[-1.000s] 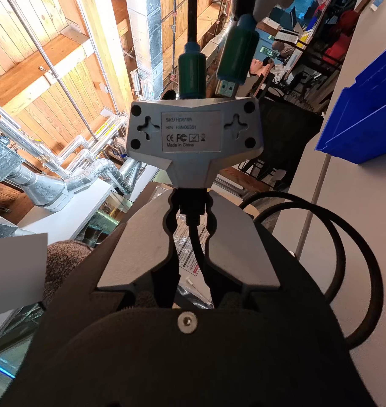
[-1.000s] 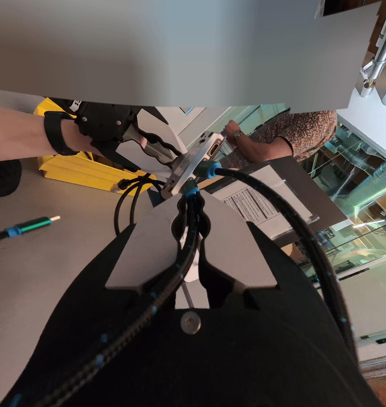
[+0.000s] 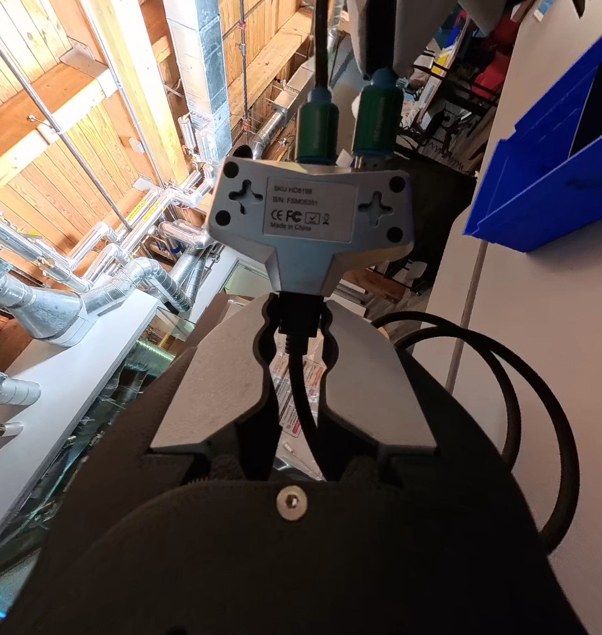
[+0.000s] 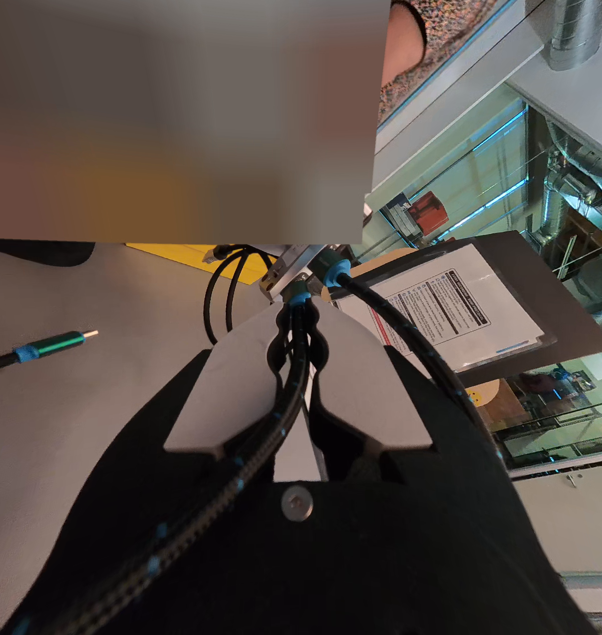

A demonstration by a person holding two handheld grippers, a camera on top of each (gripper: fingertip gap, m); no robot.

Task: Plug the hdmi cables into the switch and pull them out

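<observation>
Left wrist view: left gripper point(image 3: 298, 321) closed on the black plug at the tail of the grey switch point(image 3: 310, 220), held at frame centre, underside label facing the camera. First green plug point(image 3: 317, 132) seated in the switch's top edge. Second green plug point(image 3: 377, 127), upper centre-right, metal tip at the port; depth of entry not discernible.

Right wrist view: right gripper point(image 4: 297, 309) narrow, clamped on the braided cable point(image 4: 292, 385) just behind the second plug. Spare green plug point(image 4: 57, 344) lies on the table point(image 4: 103, 395), left.
</observation>
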